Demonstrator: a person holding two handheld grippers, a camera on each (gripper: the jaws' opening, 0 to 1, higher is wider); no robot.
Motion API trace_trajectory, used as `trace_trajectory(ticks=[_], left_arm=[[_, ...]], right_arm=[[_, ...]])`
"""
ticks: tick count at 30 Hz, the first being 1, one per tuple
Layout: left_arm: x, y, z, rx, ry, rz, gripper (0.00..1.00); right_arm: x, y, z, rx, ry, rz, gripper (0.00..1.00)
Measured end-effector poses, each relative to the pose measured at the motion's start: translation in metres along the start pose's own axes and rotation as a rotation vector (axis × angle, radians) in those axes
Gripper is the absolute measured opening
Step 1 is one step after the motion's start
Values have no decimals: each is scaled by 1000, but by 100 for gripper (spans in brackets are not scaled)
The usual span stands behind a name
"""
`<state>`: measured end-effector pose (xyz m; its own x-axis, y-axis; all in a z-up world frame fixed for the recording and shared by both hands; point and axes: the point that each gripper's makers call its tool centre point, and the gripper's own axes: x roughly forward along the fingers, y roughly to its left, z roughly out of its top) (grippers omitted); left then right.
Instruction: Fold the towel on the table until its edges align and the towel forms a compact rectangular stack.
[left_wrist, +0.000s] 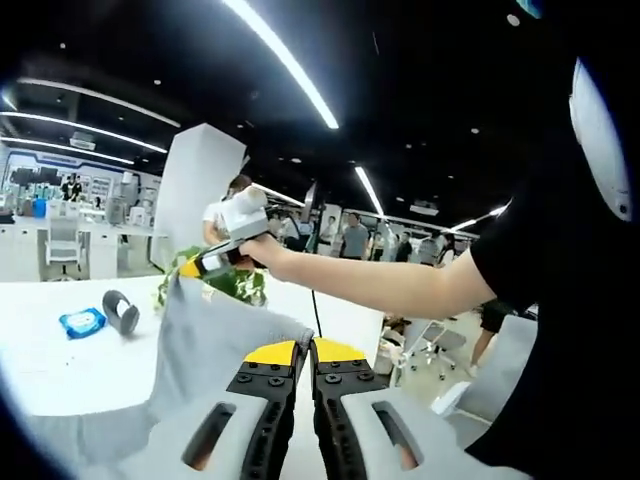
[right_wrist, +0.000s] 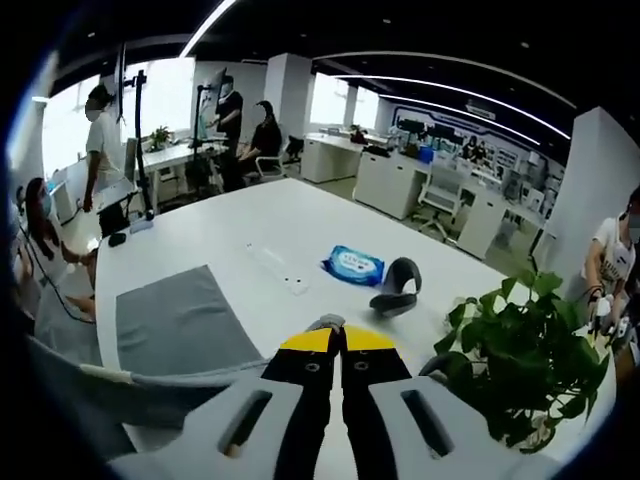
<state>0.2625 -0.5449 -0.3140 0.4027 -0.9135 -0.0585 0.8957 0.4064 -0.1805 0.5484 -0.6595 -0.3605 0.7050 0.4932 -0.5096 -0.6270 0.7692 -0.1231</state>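
Your grey towel (left_wrist: 215, 350) hangs lifted at lower centre of the left gripper view, one corner pinched in your left gripper (left_wrist: 304, 350), another in your right gripper (left_wrist: 195, 266) at centre left. In the right gripper view, your right gripper (right_wrist: 337, 336) is pressed together on towel cloth (right_wrist: 180, 385) trailing to lower left. On the white table (right_wrist: 280, 215) lie a blue wipes pack (right_wrist: 353, 264), a dark tape roll (right_wrist: 397, 283) and a grey mat (right_wrist: 175, 320). A potted plant (right_wrist: 520, 345) stands lower right. The towel's lower part is cut off.
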Motion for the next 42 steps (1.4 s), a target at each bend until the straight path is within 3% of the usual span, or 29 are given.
trace_trajectory(ticks=[10,15,18,28,33,42], left_arm=[[-33,15,-5,5,1,84,3],[-46,32,-16,-58,-3,132,2],[-58,35,-16,-72,-20,151,2],[-93,52,-19,-75,-27,257,2],[-110,61,-31,-88,-1,315,2],[-131,69,-35,-93,7,338,2]], right_arm=[[18,29,21,107,-56,77,0],[31,50,22,108,-43,109,0],[36,62,28,156,-68,145,0],[45,81,42,247,-105,194,0],[50,91,41,273,-91,201,0],[60,108,51,385,-90,251,0]])
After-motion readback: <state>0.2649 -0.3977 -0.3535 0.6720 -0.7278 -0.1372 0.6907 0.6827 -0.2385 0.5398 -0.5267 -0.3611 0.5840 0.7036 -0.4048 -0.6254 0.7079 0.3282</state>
